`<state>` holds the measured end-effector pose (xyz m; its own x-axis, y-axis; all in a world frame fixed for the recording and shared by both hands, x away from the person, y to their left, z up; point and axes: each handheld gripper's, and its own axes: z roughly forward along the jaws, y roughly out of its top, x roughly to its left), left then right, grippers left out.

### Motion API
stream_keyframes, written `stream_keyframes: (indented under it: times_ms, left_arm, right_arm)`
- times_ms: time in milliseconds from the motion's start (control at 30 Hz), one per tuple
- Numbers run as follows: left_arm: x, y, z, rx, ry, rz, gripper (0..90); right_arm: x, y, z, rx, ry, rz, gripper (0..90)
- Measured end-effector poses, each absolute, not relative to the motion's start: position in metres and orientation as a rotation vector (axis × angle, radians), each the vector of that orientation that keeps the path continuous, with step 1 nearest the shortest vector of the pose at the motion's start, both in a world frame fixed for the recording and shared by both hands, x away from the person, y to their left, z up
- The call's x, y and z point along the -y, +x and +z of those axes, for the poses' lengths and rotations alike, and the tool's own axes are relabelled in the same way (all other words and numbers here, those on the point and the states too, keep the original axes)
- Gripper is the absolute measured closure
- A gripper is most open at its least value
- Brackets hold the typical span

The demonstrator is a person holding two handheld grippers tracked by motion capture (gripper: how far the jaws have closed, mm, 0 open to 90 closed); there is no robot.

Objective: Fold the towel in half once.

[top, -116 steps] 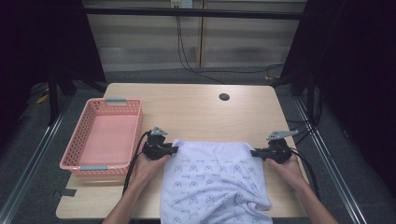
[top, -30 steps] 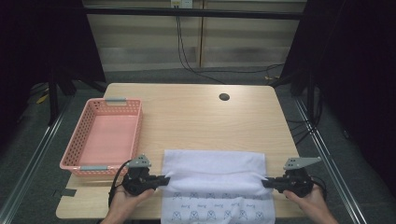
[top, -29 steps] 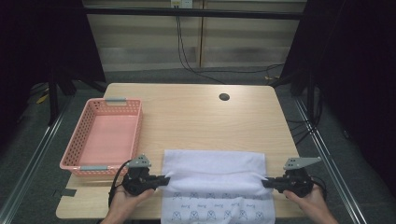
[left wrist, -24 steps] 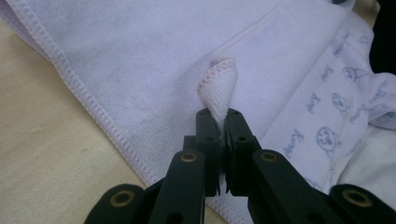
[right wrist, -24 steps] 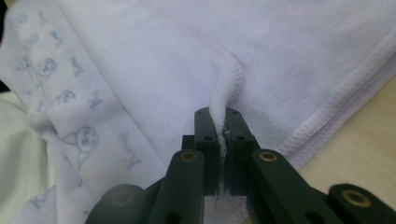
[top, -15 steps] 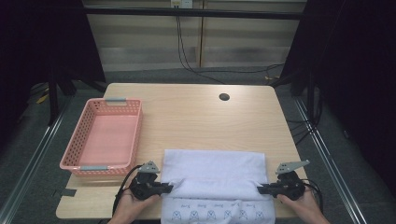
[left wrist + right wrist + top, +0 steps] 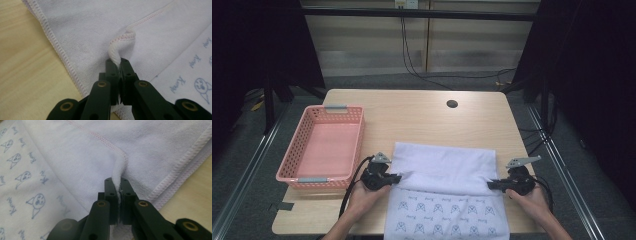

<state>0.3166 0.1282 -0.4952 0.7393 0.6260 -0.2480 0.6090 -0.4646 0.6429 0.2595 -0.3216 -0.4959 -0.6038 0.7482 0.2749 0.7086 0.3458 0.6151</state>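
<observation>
A white towel point(image 7: 443, 170) with small blue printed figures lies on the near half of the wooden table, its far part folded toward me so the plain side faces up. My left gripper point(image 7: 396, 177) is shut on the folded layer's left corner, where a pinched ridge of hem point(image 7: 117, 51) rises between its jaws. My right gripper point(image 7: 490, 184) is shut on the right corner, with a fold of cloth point(image 7: 117, 173) squeezed in its jaws. The printed side point(image 7: 447, 217) shows below the folded edge and runs to the table's near edge.
A pink plastic basket point(image 7: 325, 145) stands empty at the left of the table point(image 7: 422, 117), close to my left gripper. A round cable hole point(image 7: 452, 104) sits at the back right. Dark curtains and metal rails flank the table.
Both grippers have drawn the towel's far edge toward me, laying the plain folded layer farther over the printed side. Earlier the towel was spread unfolded with the grippers at its far corners.
</observation>
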Motion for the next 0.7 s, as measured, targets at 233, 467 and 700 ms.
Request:
stream_keyframes:
  times_ms: [233,467,700]
  left_arm:
    - [-0.114,0.349,-0.492,-0.948,2.246,0.1,87.5]
    - [-0.107,0.382,-0.493,-1.017,2.203,0.111,87.4]
    - [-0.106,0.415,-0.495,-1.07,2.181,0.147,87.4]
  right_arm:
    - [0.323,0.288,-0.496,-2.477,1.396,1.08,87.6]
    - [0.323,0.322,-0.497,-2.442,1.391,1.049,87.6]
    - [0.321,0.364,-0.5,-2.399,1.432,1.063,87.6]
